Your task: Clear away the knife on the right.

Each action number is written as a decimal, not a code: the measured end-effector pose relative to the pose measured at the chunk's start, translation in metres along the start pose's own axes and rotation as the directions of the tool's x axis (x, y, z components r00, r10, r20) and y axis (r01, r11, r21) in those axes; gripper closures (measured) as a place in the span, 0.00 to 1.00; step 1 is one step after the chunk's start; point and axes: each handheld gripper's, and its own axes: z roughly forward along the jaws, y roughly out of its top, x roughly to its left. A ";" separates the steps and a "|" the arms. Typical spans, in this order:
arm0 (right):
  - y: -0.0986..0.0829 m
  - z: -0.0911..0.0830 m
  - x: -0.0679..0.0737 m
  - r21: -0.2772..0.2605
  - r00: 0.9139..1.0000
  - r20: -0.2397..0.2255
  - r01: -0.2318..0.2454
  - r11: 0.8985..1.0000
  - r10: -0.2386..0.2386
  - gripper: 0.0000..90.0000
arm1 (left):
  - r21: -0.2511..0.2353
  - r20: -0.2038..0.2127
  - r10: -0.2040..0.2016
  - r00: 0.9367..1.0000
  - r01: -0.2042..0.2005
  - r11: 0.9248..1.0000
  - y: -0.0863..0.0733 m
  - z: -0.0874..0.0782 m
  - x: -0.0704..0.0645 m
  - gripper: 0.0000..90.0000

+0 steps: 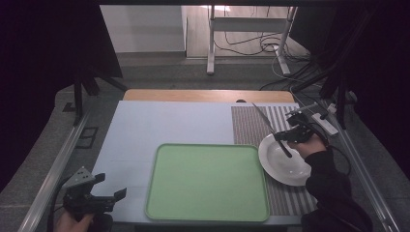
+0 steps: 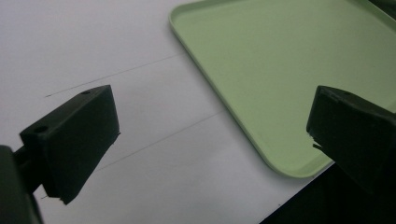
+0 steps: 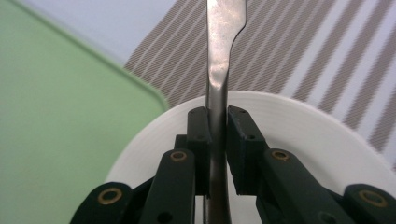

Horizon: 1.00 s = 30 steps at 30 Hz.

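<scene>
**Knife clamped over the plate, tray off to its left**

Our right gripper has its jaws closed tight on a knife, held above the white plate on the striped mat. The knife's long axis runs up-left to down-right, blade pointing away from us. The green tray lies just left of the plate. Our left gripper sits wide open and empty by the tray's near-left corner; the right is clearly nearer.

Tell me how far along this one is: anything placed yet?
Done: the right gripper has a knife clamped and raised over the white plate, which sits on the striped mat. In hand: carrying the knife. Left: setting it down; the green tray is bare, and the left gripper waits open at the table's near corner.
</scene>
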 end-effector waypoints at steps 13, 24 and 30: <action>-0.014 0.003 0.053 0.021 0.994 -0.059 0.092 0.996 -0.090 0.89 | -0.001 0.002 -0.001 1.000 0.001 1.000 0.000 0.000 0.000 0.03; -0.030 0.008 0.093 0.058 0.983 -0.104 0.160 0.985 -0.153 0.89 | -0.001 0.002 -0.004 1.000 0.004 1.000 0.000 0.000 0.000 0.03; -0.039 0.016 0.116 0.090 0.974 -0.128 0.201 0.976 -0.189 0.89 | -0.001 0.001 -0.003 1.000 0.003 1.000 0.000 0.000 0.000 0.03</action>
